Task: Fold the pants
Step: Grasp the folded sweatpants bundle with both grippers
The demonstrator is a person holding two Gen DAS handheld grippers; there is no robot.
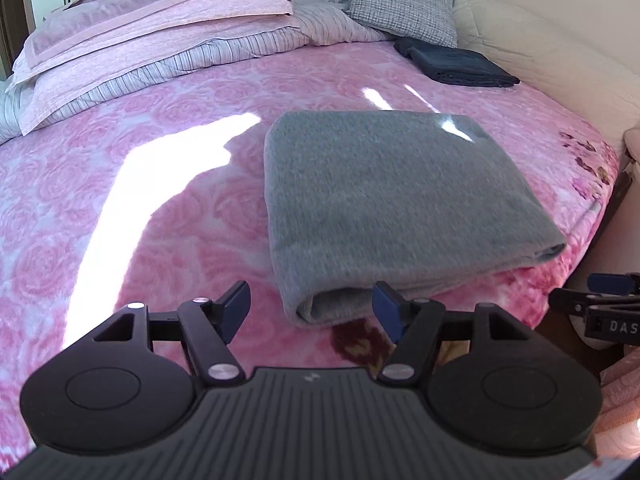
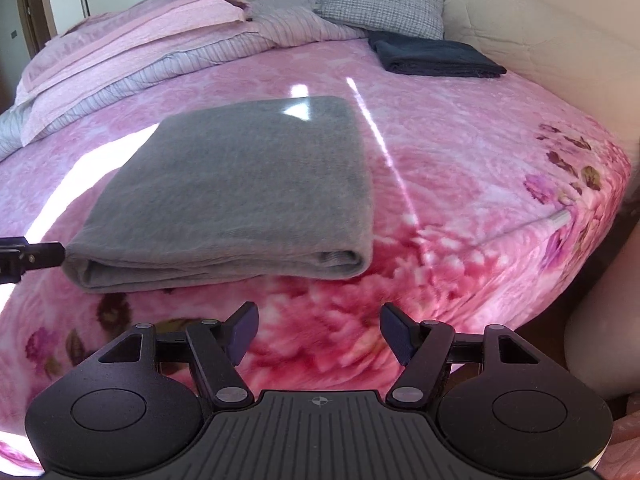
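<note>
Grey pants [image 1: 384,200] lie folded into a flat rectangular stack on the pink floral blanket [image 1: 160,208]; the same pants [image 2: 248,188] fill the left middle of the right wrist view. My left gripper [image 1: 311,312] is open just short of the stack's near left corner, holding nothing. My right gripper [image 2: 319,334] is open over the blanket, in front of and to the right of the stack, empty. The right gripper's tip [image 1: 600,304] shows at the right edge of the left wrist view; the left gripper's tip [image 2: 32,258] touches or nearly touches the stack's left corner.
A dark folded garment [image 1: 456,62] lies at the far right of the bed near a checked grey pillow [image 1: 404,2]. Pink pillows [image 1: 160,20] and striped bedding are piled at the back left. A padded cream headboard [image 2: 560,40] curves along the right; the bed's edge [image 2: 592,216] drops off there.
</note>
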